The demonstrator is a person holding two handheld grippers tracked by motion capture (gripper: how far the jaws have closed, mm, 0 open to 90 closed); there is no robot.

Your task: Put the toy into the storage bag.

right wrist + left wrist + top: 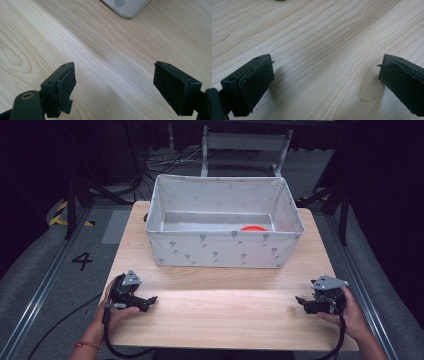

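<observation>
A grey-white fabric box (220, 251) with a small printed pattern stands at the back middle of the wooden table (225, 315). Inside it, near the right end, part of an orange-red object (254, 227) shows above the front wall. My left gripper (152, 299) rests low over the table at the front left, held by a hand, jaws wide apart with bare wood between them (325, 75). My right gripper (299, 299) sits at the front right, also open and empty (113, 77). A corner of the fabric box (126, 7) lies beyond its jaws.
Bare wood stretches between the two grippers and in front of the box. Black stands, cables and a grey frame stand on the floor behind the table. A metal rail runs along each side of the table, and a "4" is marked on the floor at the left.
</observation>
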